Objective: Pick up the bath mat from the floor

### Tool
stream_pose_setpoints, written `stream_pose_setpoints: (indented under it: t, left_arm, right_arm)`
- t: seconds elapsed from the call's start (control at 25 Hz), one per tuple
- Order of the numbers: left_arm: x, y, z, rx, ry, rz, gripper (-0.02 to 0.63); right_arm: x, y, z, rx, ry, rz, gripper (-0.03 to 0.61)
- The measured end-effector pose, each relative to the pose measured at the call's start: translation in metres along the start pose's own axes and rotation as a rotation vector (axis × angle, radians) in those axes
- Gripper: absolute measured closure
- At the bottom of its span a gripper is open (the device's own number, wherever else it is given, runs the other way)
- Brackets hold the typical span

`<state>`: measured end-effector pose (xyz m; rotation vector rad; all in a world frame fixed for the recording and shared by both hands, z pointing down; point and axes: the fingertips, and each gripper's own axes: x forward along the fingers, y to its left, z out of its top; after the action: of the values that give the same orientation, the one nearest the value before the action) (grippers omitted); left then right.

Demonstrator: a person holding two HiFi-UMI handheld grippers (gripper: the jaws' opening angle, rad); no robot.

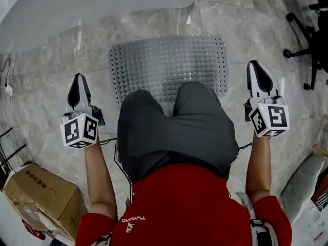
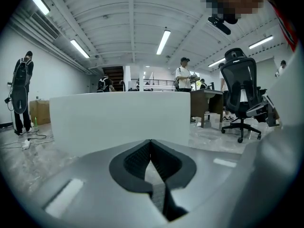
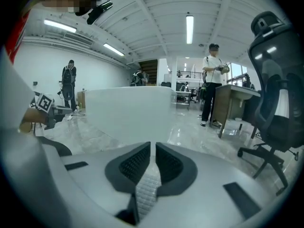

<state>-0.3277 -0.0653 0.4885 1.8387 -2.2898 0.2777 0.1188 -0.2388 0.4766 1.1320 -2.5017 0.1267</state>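
bath mat (image 1: 169, 60): clear, studded, laid flat on marble floor (image 1: 51, 86); near edge hidden by the person's knees (image 1: 174, 122). white tub (image 1: 92, 4) set just beyond. left gripper (image 1: 78, 83), right gripper (image 1: 256, 68): jaws closed, nothing held, flanking knees. cardboard box (image 1: 43, 191), office chair (image 1: 310, 50) noted aside.

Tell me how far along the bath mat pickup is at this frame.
Done: nothing yet. The bath mat lies flat on the floor, just beyond the person's knees.
In hand: the left gripper and right gripper hang either side of the mat, clear of it, with fingers shut on nothing.
Left: open the fingers, grasp the mat's edge and lift it off the floor.
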Motion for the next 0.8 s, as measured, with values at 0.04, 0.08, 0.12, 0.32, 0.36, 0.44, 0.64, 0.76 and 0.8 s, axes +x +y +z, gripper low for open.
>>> stream_pose_setpoints:
  t: [0.04, 0.08, 0.12, 0.32, 0.36, 0.44, 0.64, 0.76, 0.8]
  left_arm:
    - [0.002, 0.001, -0.006, -0.007, 0.005, 0.001, 0.607]
    - [0.005, 0.002, -0.012, -0.016, 0.012, 0.001, 0.607]
    - [0.007, 0.003, -0.019, -0.026, 0.02, 0.0, 0.607]
    - [0.02, 0.01, -0.06, -0.073, 0.089, -0.006, 0.604]
    - [0.022, 0.011, -0.07, -0.081, 0.108, -0.006, 0.601]
    - [0.028, 0.014, -0.09, -0.098, 0.149, -0.013, 0.58]
    - [0.044, 0.015, -0.146, -0.109, 0.266, -0.034, 0.528]
    - [0.055, 0.017, -0.181, -0.106, 0.34, -0.035, 0.502]
    - [0.058, 0.018, -0.192, -0.107, 0.364, -0.032, 0.491]
  right_arm:
    - [0.002, 0.0, -0.006, 0.003, 0.008, -0.001, 0.574]
    - [0.005, 0.0, -0.013, 0.005, 0.018, -0.001, 0.574]
    - [0.009, 0.0, -0.019, 0.007, 0.027, 0.0, 0.574]
    - [0.027, 0.003, -0.055, 0.022, 0.092, 0.027, 0.475]
    - [0.031, 0.004, -0.063, 0.025, 0.106, 0.031, 0.469]
    - [0.038, 0.005, -0.078, 0.04, 0.133, 0.044, 0.456]
    - [0.058, 0.002, -0.125, 0.062, 0.231, 0.069, 0.409]
    - [0.068, -0.004, -0.155, 0.068, 0.288, 0.067, 0.388]
    - [0.072, -0.006, -0.165, 0.076, 0.306, 0.067, 0.38]
